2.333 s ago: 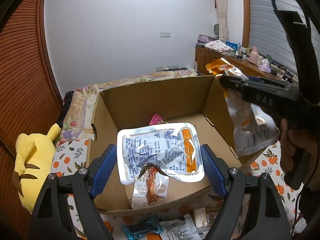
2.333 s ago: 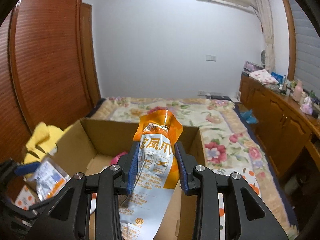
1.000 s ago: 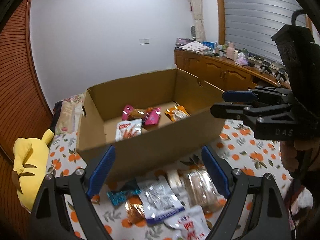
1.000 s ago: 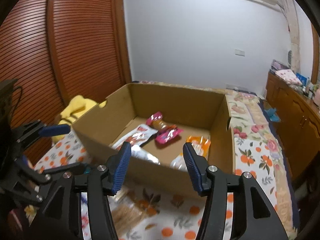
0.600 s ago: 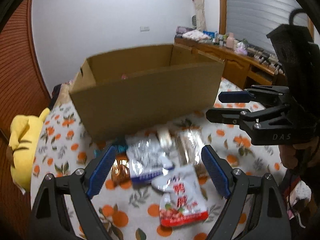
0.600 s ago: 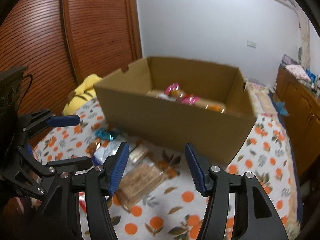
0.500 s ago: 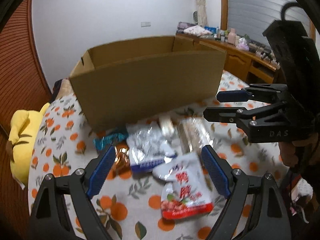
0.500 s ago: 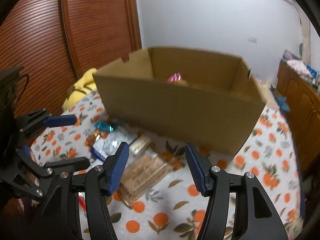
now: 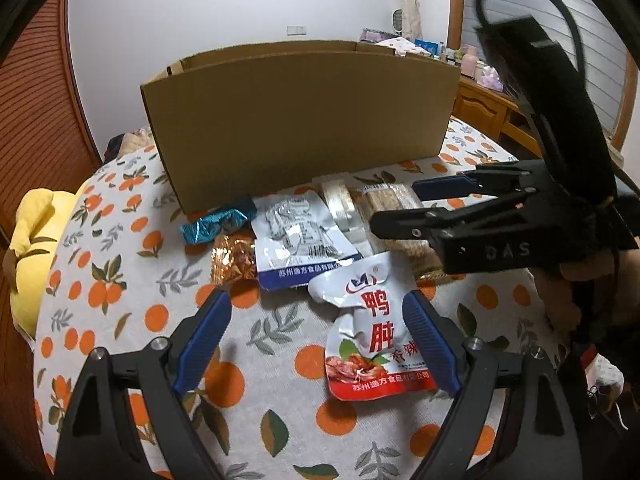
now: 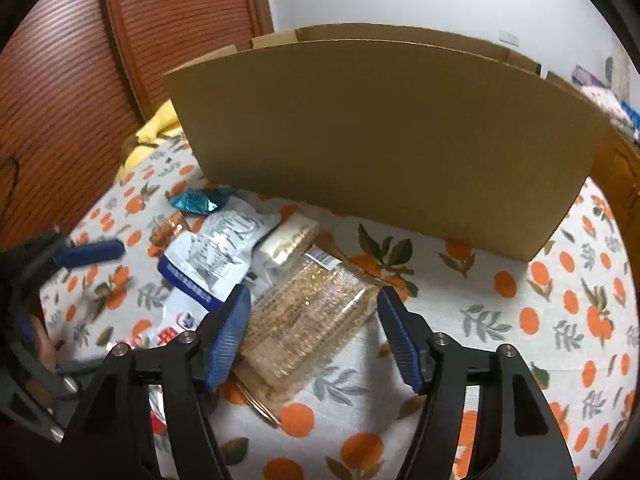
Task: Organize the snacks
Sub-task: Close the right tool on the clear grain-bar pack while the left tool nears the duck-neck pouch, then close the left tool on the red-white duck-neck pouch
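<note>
Several snack packs lie on the orange-print cloth in front of a cardboard box [image 9: 296, 120]. My left gripper [image 9: 316, 340] is open and low over a red-and-silver pouch [image 9: 372, 332], which lies between its fingers. My right gripper [image 10: 314, 336] is open, its fingers astride a clear pack of brown crisp bars [image 10: 308, 320], also seen in the left wrist view [image 9: 396, 216]. A silver-and-blue pouch [image 9: 296, 244], a teal wrapper [image 9: 216, 224], an amber pack [image 9: 234, 260] and a white bar [image 10: 288, 244] lie nearby. The box's contents are hidden.
A yellow plush toy [image 9: 28, 240] sits at the table's left edge. A slatted wooden door [image 10: 100, 60] stands to the left. A wooden dresser [image 9: 492, 108] with bottles stands behind on the right. The box [image 10: 380, 136] blocks the far side.
Both grippers dropped their pouches into the box, then pulled back and came down in front of it. They now sit low over the packs on the cloth, both open.
</note>
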A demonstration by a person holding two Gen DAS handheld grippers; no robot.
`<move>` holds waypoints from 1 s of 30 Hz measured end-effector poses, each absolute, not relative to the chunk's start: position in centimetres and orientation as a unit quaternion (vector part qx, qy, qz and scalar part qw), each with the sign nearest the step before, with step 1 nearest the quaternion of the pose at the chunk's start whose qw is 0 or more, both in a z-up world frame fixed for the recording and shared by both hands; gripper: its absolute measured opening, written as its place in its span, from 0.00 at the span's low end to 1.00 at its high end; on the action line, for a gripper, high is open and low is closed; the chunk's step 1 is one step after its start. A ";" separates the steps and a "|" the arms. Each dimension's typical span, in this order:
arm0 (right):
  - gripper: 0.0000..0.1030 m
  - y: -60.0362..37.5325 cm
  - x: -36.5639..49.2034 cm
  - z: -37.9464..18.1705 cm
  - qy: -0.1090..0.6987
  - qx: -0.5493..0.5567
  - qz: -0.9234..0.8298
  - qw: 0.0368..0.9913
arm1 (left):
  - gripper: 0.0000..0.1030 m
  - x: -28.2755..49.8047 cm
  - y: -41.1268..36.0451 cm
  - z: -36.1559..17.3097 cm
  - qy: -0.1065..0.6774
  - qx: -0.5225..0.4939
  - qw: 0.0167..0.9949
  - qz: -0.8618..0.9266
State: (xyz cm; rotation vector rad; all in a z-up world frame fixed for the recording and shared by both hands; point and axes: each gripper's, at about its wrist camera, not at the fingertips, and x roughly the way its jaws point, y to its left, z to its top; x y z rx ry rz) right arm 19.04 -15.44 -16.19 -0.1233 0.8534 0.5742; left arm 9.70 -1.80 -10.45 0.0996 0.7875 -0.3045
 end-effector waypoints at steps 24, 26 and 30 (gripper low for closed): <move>0.53 -18.4 16.5 -17.3 0.410 -0.138 0.266 0.862 | 0.86 11.2 -4.6 -12.3 0.423 0.059 0.892 -0.152; 0.54 -18.6 16.5 -17.3 0.404 -0.131 0.269 0.864 | 0.89 11.3 -4.7 -12.3 0.425 0.060 0.890 -0.152; 0.54 -18.7 16.3 -17.3 0.401 -0.126 0.267 0.867 | 0.96 11.7 -4.8 -12.6 0.432 0.066 0.887 -0.145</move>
